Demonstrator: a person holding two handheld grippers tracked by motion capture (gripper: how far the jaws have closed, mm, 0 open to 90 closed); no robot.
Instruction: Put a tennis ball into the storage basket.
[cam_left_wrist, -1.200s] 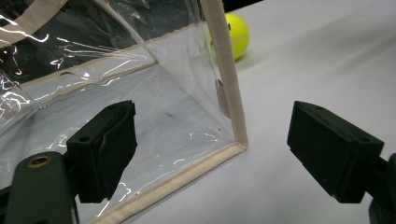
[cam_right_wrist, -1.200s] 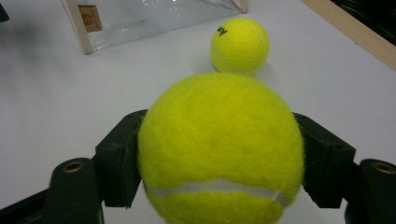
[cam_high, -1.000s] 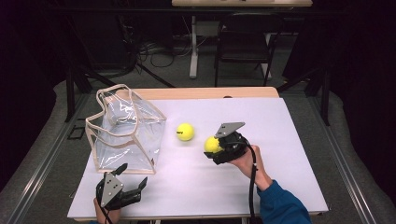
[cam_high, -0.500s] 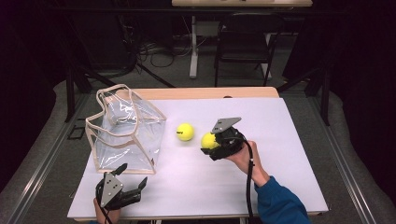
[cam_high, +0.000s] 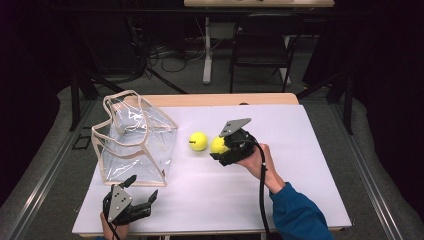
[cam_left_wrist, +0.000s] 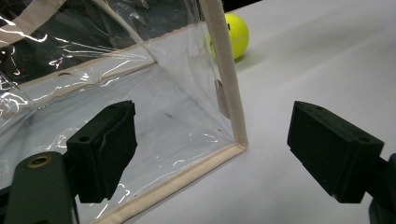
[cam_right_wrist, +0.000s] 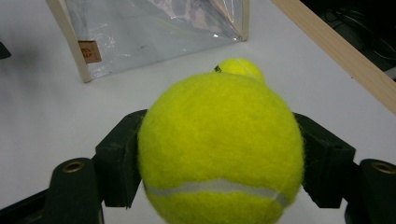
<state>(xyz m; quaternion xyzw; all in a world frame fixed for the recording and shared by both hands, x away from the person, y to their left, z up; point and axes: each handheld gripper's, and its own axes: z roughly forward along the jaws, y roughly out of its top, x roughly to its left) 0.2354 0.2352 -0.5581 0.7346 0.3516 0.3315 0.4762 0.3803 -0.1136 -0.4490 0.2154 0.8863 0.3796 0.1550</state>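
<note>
Right gripper (cam_high: 222, 147): fingers clamped on held tennis ball (cam_right_wrist: 219, 149), right of clear bag (cam_high: 132, 137).
Left gripper (cam_high: 134, 192): fingers wide, empty, at bag's near corner.
2nd ball (cam_high: 198, 141): on table (cam_high: 300, 165), between bag and held ball.

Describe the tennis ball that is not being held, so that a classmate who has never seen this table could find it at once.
Start at the white table and find the clear bag standing at its left. Just right of the bag lies a yellow tennis ball on the tabletop. Unlike the other ball beside it, which the right gripper clamps, this one rests free, untouched.
</note>
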